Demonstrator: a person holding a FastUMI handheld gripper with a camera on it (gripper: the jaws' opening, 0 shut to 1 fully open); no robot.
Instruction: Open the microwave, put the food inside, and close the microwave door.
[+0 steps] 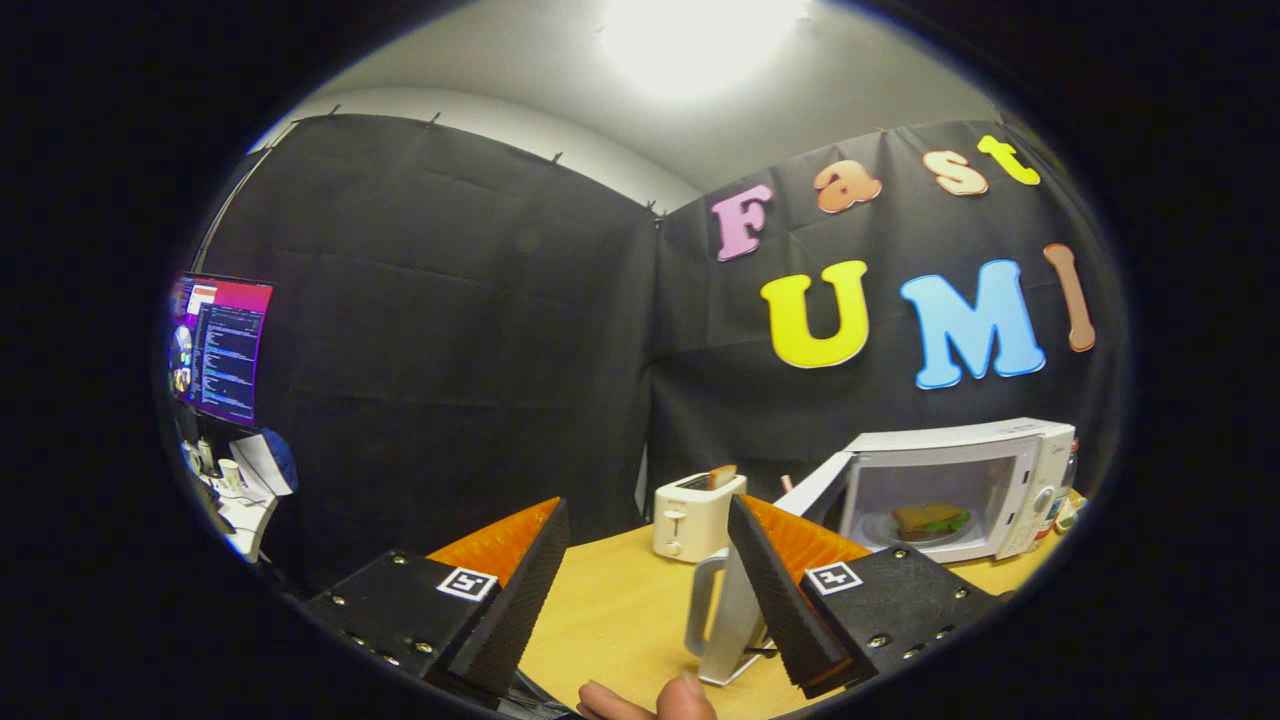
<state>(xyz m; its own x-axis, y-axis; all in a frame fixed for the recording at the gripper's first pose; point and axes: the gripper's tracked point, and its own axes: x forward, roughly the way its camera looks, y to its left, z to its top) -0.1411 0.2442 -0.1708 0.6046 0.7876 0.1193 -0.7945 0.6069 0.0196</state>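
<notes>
With the sandwich (930,520) on its plate inside the microwave (985,480) and the door (815,490) swung open, the gripper (640,570), jaws spread and empty, must next push that door closed.

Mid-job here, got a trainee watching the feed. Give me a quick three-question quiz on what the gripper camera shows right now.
1. True or false: the microwave door is shut.
2. Where is the sandwich? A) on the wooden table B) on a plate inside the microwave C) in the toaster
3. What are the gripper fingers doing?

Key
1. False: the door stands open, swung toward the toaster.
2. B.
3. They are spread open with nothing between them, over the table; the right finger is close to the door's handle, but contact cannot be told.
</notes>
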